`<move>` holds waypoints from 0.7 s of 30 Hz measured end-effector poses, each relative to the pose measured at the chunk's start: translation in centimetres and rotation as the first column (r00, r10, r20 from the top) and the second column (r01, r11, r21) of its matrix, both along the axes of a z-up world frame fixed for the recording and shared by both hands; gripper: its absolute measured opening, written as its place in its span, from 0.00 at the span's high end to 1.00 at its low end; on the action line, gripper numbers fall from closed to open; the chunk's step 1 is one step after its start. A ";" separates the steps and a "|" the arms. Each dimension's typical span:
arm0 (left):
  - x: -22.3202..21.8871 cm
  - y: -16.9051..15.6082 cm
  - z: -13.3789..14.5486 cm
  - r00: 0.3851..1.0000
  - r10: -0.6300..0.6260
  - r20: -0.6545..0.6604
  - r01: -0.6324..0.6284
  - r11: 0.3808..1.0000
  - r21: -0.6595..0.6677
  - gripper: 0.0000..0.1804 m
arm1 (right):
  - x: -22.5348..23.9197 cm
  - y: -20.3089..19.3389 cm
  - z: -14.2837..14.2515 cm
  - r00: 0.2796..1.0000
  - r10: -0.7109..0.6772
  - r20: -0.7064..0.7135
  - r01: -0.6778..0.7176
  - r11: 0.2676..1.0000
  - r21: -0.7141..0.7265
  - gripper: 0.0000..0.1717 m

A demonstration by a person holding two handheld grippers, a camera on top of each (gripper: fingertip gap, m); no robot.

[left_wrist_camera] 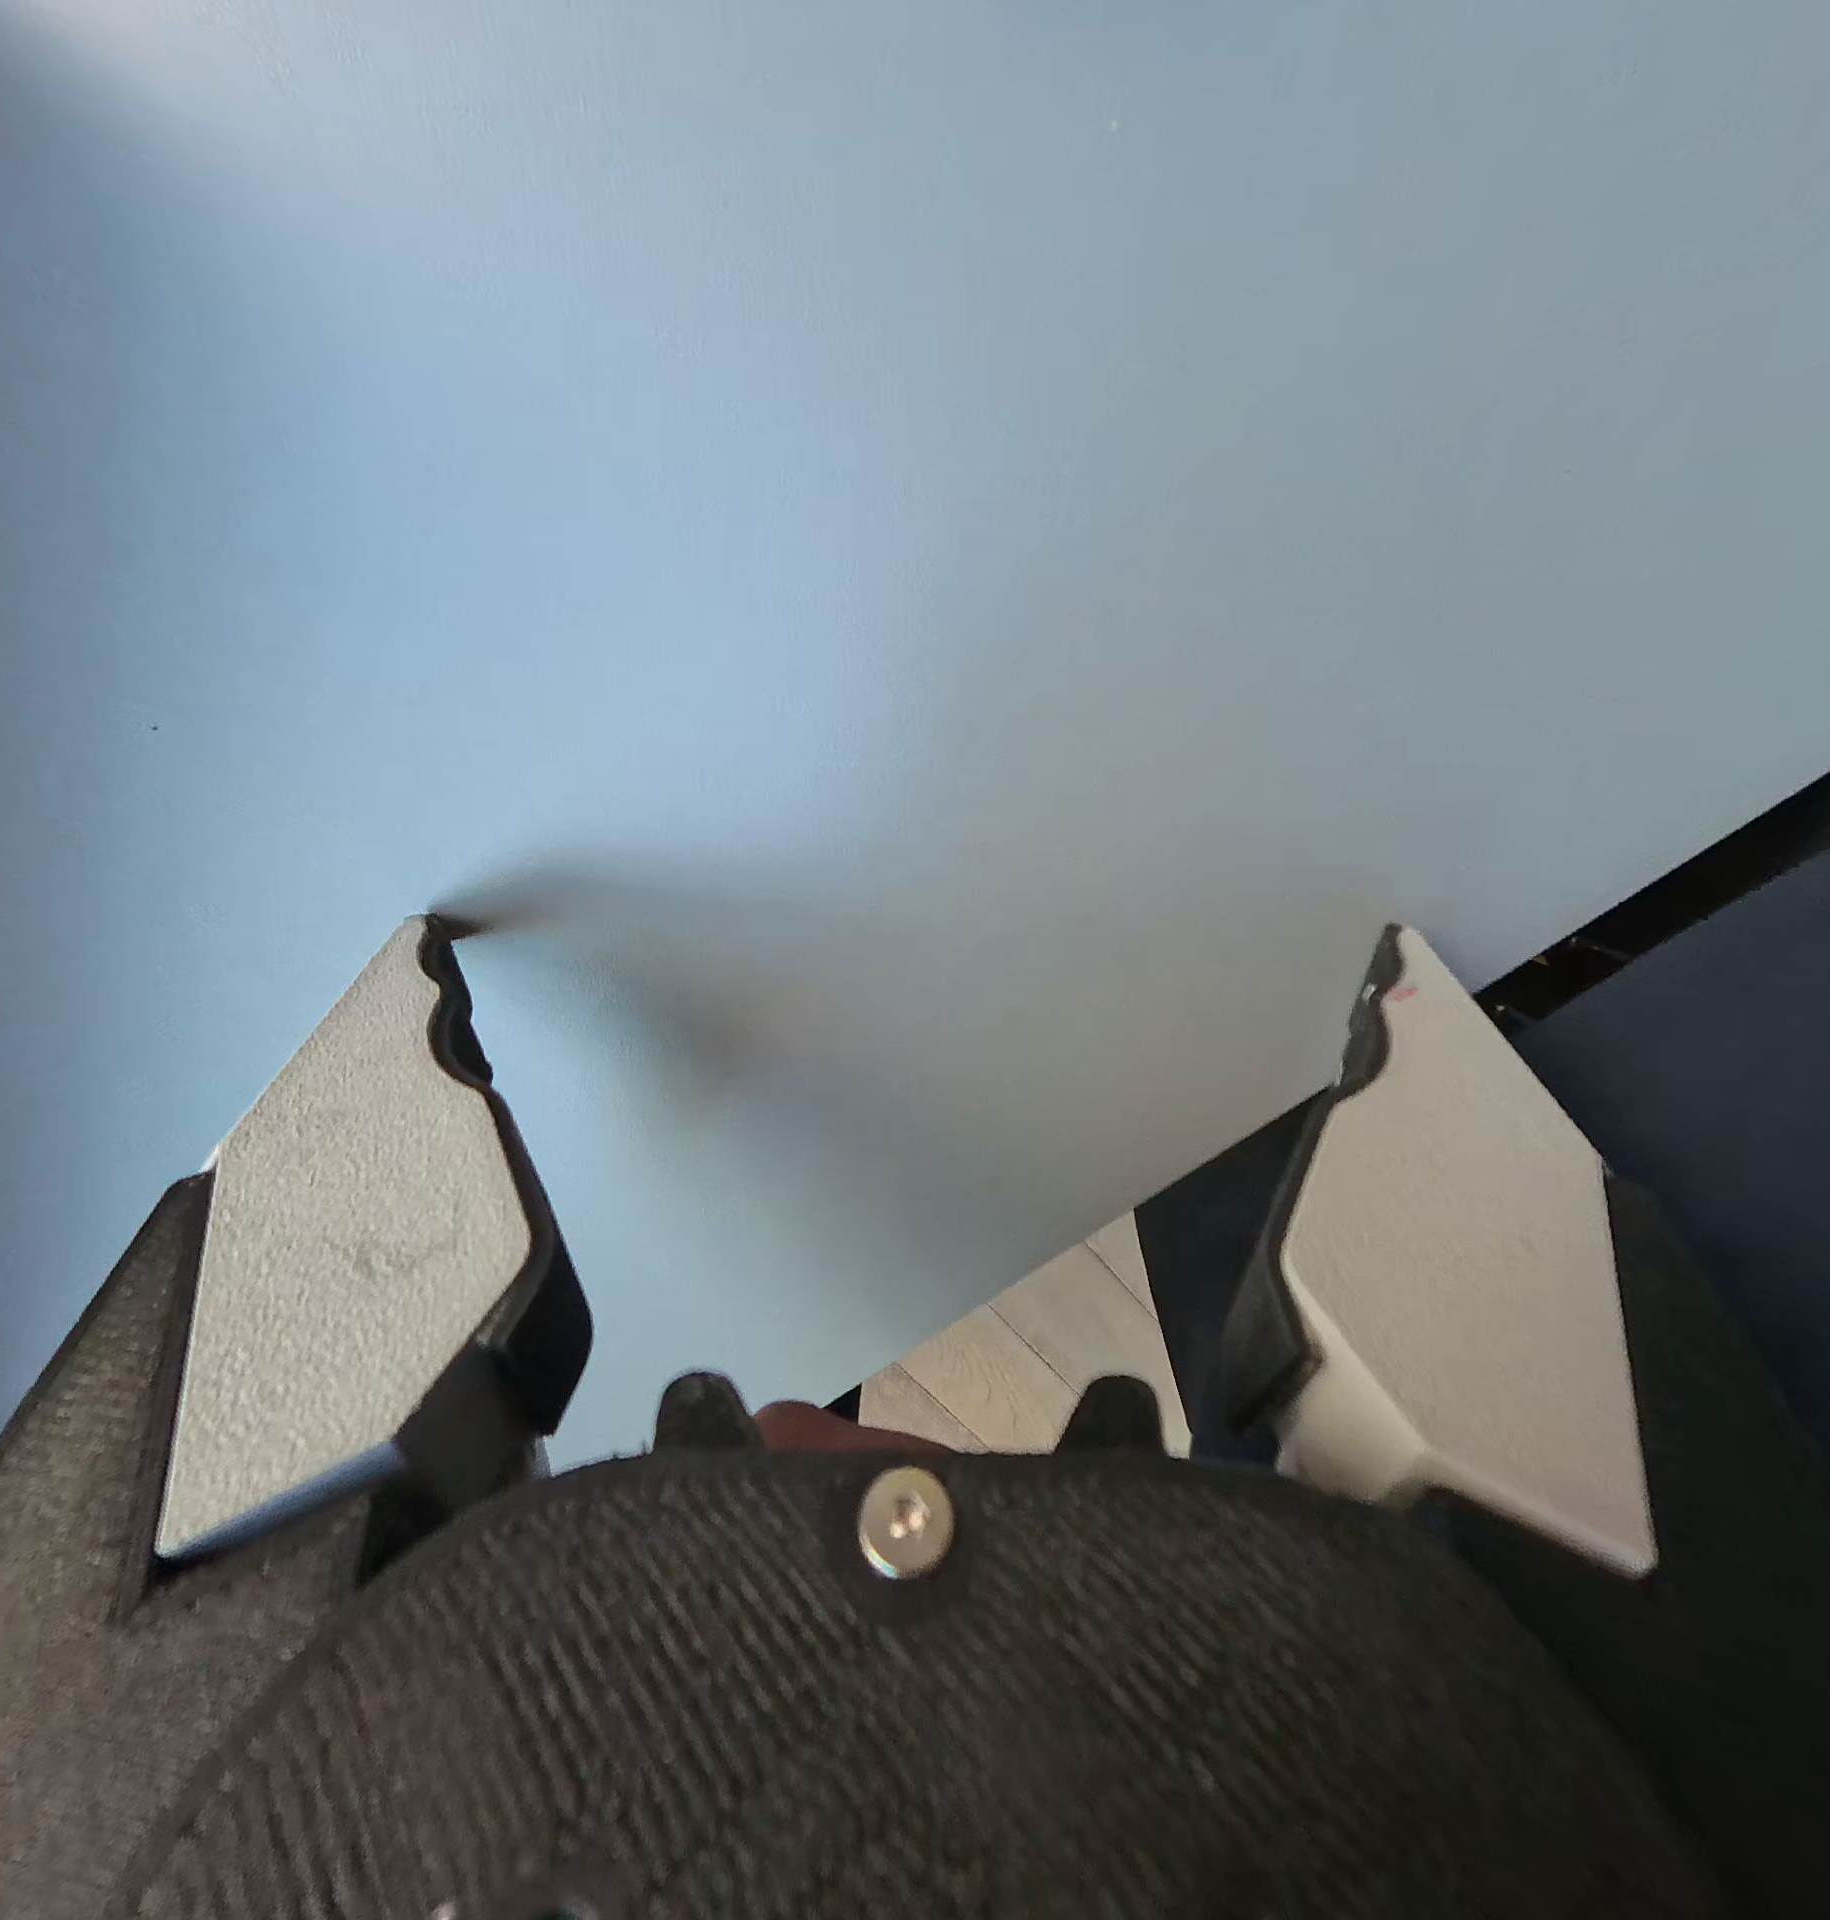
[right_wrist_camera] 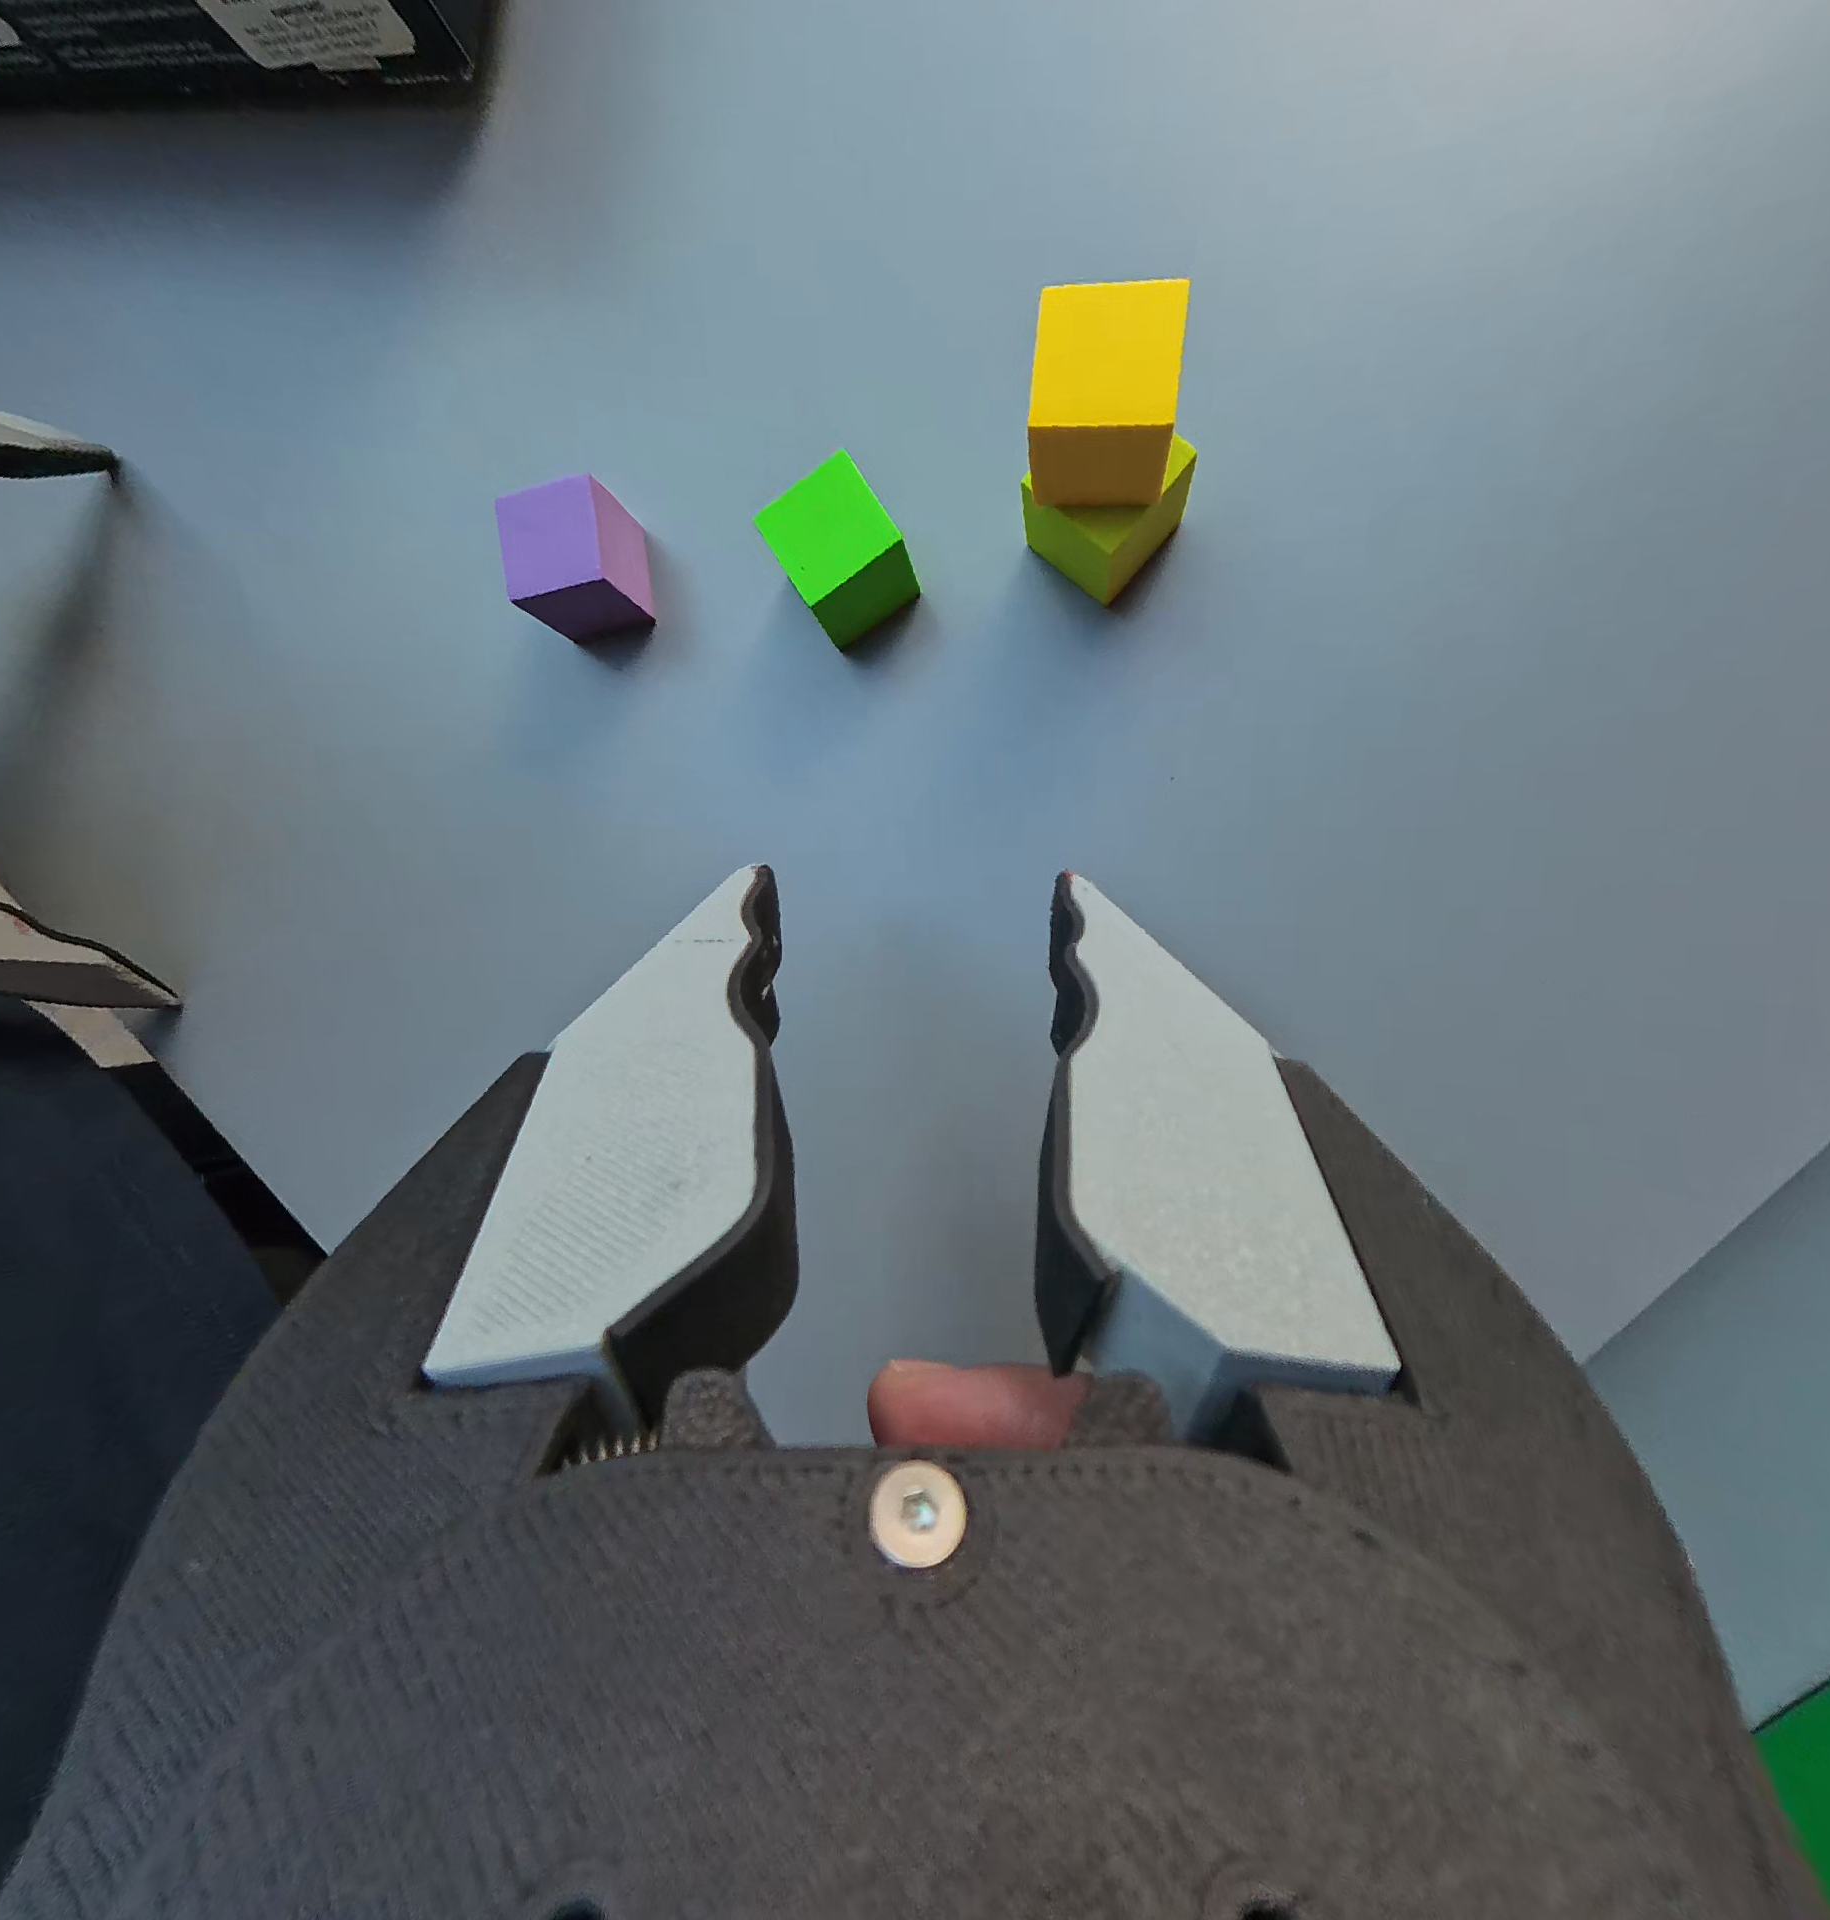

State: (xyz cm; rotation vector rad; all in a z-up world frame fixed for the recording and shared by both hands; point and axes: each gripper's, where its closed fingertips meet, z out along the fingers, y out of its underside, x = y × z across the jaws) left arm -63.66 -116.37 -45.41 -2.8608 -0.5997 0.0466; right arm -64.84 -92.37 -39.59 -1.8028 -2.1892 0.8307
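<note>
Blocks sit in a row on the blue table (right_wrist_camera: 1410,727) ahead of the right gripper (right_wrist_camera: 916,883): a purple cube (right_wrist_camera: 575,556), a green cube (right_wrist_camera: 838,549), and a yellow cube (right_wrist_camera: 1106,390) stacked on a lime block (right_wrist_camera: 1108,545). That gripper's jaws are partly open with only bare table between them, well short of the blocks. The left gripper (left_wrist_camera: 911,925) is spread wide over bare table near its edge, holding nothing; a black box (right_wrist_camera: 215,47) lies at the far corner

Purple cube (right_wrist_camera: 575,558), green cube (right_wrist_camera: 838,549), yellow cube (right_wrist_camera: 1106,390) on olive cube (right_wrist_camera: 1103,540); blue table (right_wrist_camera: 1410,727).
</note>
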 end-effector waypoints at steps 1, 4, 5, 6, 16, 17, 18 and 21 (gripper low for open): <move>0.0 0.0 0.0 1.000 0.000 0.000 0.000 1.000 -0.001 0.11 | -0.2 0.0 0.1 1.000 0.006 -0.004 -0.006 1.000 0.003 0.71; 0.0 0.0 0.0 1.000 0.000 -0.003 0.000 1.000 0.006 0.11 | -0.7 0.0 0.3 1.000 0.013 -0.011 -0.013 1.000 0.007 0.71; 0.0 0.0 0.0 1.000 0.000 -0.002 0.000 1.000 0.005 0.11 | -0.9 0.0 0.5 1.000 0.014 -0.015 -0.014 1.000 0.007 0.72; 0.0 0.0 0.0 1.000 0.000 0.000 0.000 1.000 0.001 0.11 | -1.1 0.0 0.6 1.000 0.016 -0.018 -0.016 1.000 0.006 0.72; 0.0 0.0 0.0 1.000 0.000 -0.002 0.000 1.000 0.004 0.11 | -2.2 -0.6 1.9 0.997 0.062 -0.047 -0.061 0.998 0.027 0.72; 0.0 0.0 0.0 1.000 0.000 -0.002 0.000 1.000 0.004 0.11 | -2.3 -0.7 2.0 0.997 0.066 -0.051 -0.064 0.997 0.032 0.72; 0.0 0.0 0.0 1.000 0.000 -0.002 0.000 1.000 0.006 0.11 | -2.3 -0.7 2.1 0.996 0.068 -0.054 -0.066 0.997 0.033 0.72; 0.0 0.0 0.0 1.000 0.000 -0.004 0.001 1.000 0.010 0.11 | -2.2 -0.9 2.1 0.996 0.067 -0.056 -0.065 0.997 0.028 0.72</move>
